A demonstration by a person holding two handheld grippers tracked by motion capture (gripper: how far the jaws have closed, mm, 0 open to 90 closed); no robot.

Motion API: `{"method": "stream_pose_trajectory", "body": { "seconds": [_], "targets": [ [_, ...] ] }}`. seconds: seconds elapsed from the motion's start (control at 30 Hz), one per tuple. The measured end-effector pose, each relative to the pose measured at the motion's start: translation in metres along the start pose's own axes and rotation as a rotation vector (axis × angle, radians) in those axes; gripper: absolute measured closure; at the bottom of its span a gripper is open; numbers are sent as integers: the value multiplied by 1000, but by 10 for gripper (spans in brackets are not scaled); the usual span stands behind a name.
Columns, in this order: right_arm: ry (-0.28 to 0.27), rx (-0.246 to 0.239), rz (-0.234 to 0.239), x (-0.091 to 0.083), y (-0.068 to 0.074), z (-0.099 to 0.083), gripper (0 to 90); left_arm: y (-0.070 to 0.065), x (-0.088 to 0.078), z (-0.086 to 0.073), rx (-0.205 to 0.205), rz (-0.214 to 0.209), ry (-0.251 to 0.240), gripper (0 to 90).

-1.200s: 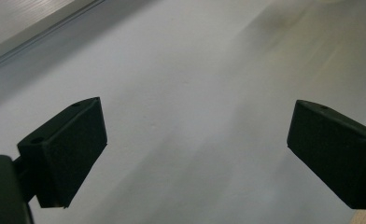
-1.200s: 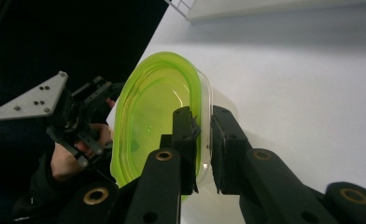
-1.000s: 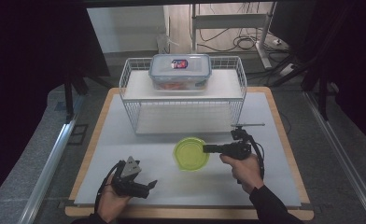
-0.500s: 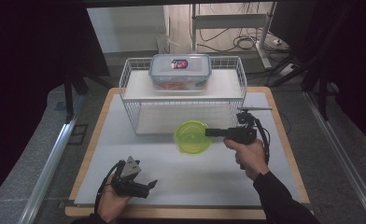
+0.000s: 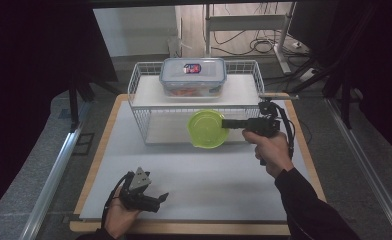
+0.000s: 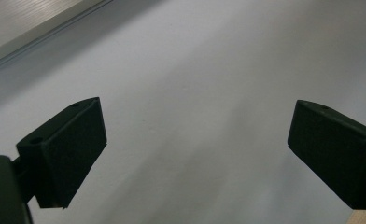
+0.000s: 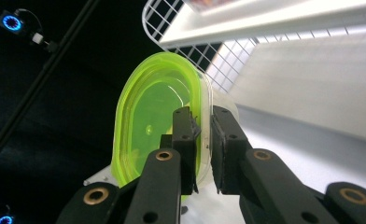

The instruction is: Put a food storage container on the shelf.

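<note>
In the right gripper view, the right claw (image 7: 202,140) covers the near rim of the green lidded container (image 7: 148,126), and its bottom edge sits behind the claw's arms. The clear box (image 7: 209,3) on the wire rack (image 7: 195,51) is cut off by the top edge there; in the high view its contents (image 5: 189,91) are too blurred to name. The left claw (image 6: 195,154) is cropped at the bottom and right edges of the left gripper view.
</note>
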State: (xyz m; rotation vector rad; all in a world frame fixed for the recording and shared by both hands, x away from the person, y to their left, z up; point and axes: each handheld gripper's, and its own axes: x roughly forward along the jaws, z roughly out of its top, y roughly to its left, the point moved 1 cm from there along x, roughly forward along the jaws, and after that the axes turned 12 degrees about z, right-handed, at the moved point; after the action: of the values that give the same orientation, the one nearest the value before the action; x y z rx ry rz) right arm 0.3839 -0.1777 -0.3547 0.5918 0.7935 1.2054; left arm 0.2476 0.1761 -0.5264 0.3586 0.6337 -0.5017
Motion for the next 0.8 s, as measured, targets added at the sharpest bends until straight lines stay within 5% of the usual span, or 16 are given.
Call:
{"method": "stream_pose_trajectory", "body": {
  "seconds": [0.8],
  "targets": [
    [-49,16,41,-2,38,60,810,-1,1,0,-13,-20,0,38]
  ]
}}
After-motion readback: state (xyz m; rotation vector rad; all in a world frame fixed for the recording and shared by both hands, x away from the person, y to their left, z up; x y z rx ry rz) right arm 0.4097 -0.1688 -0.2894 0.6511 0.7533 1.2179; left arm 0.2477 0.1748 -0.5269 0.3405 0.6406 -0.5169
